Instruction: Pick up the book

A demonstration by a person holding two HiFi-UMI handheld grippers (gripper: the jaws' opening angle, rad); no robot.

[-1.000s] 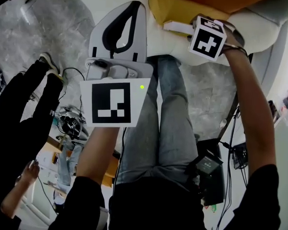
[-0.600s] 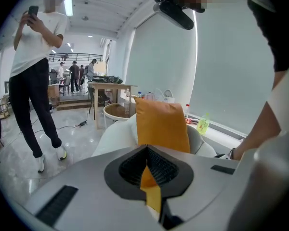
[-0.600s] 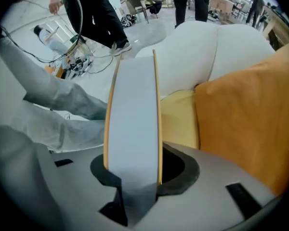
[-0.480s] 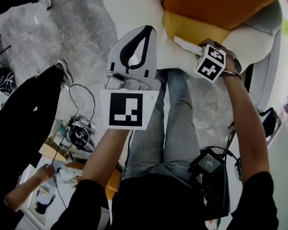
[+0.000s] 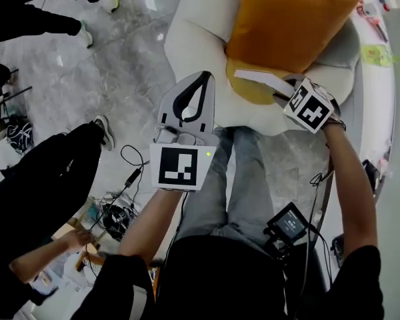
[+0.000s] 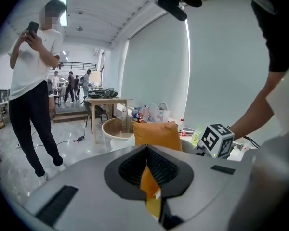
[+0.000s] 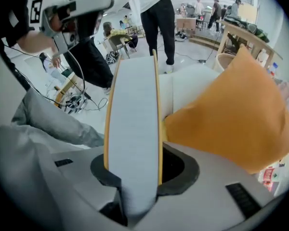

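Observation:
The book [image 5: 261,79], white pages between yellow covers, is lifted over the front of a cream armchair [image 5: 200,32]. My right gripper [image 5: 285,91] is shut on it. In the right gripper view the book's page edge [image 7: 133,124] stands upright between the jaws of that gripper [image 7: 135,167], which press on both covers. My left gripper [image 5: 203,79] hovers to the left of the book, in front of the chair, apart from it. Its tips meet and hold nothing [image 6: 147,148]. An orange cushion [image 5: 287,25] leans in the chair behind the book.
A yellow cushion [image 5: 249,91] lies under the orange one. Two people stand on the marble floor at the left [image 5: 47,172] and top left [image 5: 53,5]. Cables [image 5: 120,212] lie on the floor. A white counter [image 5: 380,65] runs along the right.
Both grippers have risen. The right one has lifted the book off the chair seat. The head view now takes in much more of the chair and cushion.

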